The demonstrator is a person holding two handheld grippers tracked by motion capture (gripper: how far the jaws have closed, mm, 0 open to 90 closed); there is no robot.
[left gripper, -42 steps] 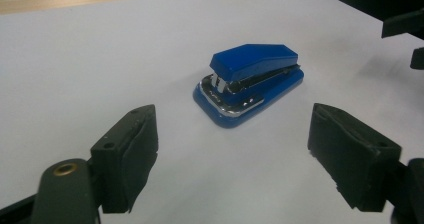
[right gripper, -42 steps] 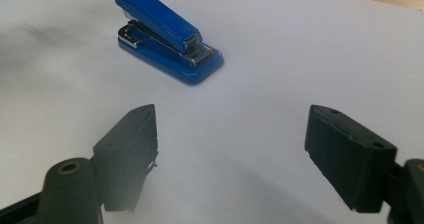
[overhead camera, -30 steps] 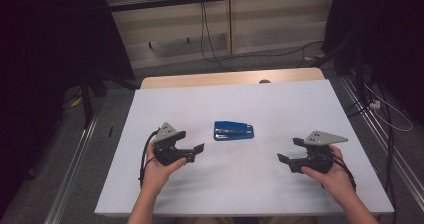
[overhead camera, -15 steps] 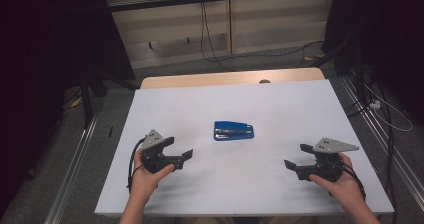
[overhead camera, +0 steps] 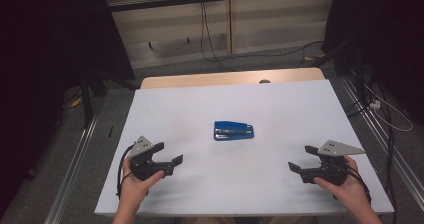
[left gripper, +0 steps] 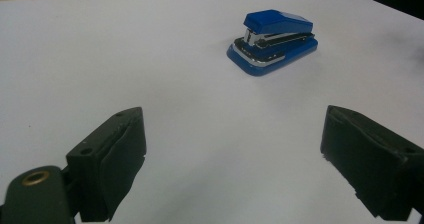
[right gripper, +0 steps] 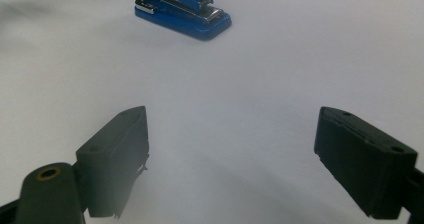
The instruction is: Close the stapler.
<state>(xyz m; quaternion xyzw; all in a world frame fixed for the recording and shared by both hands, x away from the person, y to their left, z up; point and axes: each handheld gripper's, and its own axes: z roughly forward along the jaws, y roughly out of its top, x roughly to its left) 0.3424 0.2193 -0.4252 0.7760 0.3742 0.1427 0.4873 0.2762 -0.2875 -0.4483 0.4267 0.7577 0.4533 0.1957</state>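
A: From the high view, we are looking down on the white table [overhead camera: 300, 109]. The blue stapler [overhead camera: 233, 131] is lying flat near the middle of it. We are holding the left gripper [overhead camera: 170, 154] near the front edge on one side and the right gripper [overhead camera: 300, 159] near the front edge on the other side.

B: Why are we sitting so far out?

A: We think it is so the stapler has room on both sides. Both grippers are pointing in toward it, and neither is touching it.

B: And in the left gripper view?

A: There we are seeing the left gripper [left gripper: 232, 156] with its two black jaws standing wide apart, with nothing between them but table. The stapler [left gripper: 272, 41] is sitting well ahead, a bit to the right, with its metal mouth turned toward us.

B: And the right gripper view?

A: The right gripper [right gripper: 230, 156] is also holding its jaws wide apart, and they have just been opening a little more, with nothing between them. The stapler [right gripper: 182, 9] is lying far ahead near the top of the view. We think the jaws are open wide so they are ready to go around it.
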